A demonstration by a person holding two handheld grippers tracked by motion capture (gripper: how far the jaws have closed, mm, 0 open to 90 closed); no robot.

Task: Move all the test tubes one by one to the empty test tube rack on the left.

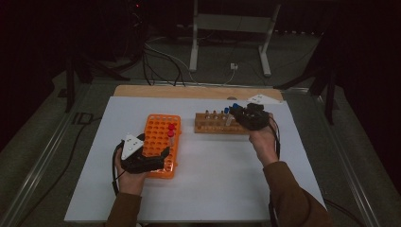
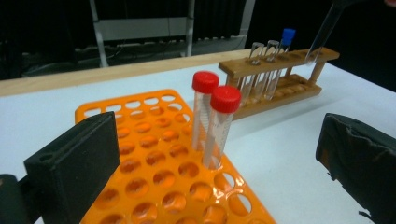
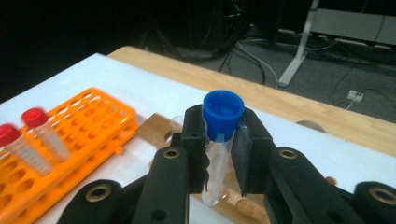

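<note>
My right gripper point(image 3: 222, 154) is shut on a clear tube with a blue cap point(image 3: 223, 114), held upright just under the cap. In the high view this right gripper point(image 1: 239, 113) is at the right end of the wooden rack point(image 1: 217, 125). From the left gripper view the held tube point(image 2: 322, 32) hangs tilted, its lower end over that wooden rack point(image 2: 280, 70). The rack holds two uncapped tubes and one blue-capped tube point(image 2: 286, 42). My left gripper point(image 2: 219, 140) stands open over the orange rack point(image 2: 159, 163), where two red-capped tubes point(image 2: 219, 126) stand. The left gripper point(image 1: 156, 158) sits at the orange rack's near end.
The white tabletop point(image 1: 213, 179) has free room in front of both racks. A bare wooden strip point(image 1: 189, 91) runs along the far edge. Beyond it are cables and a metal stand's legs point(image 1: 194, 52) on the floor.
</note>
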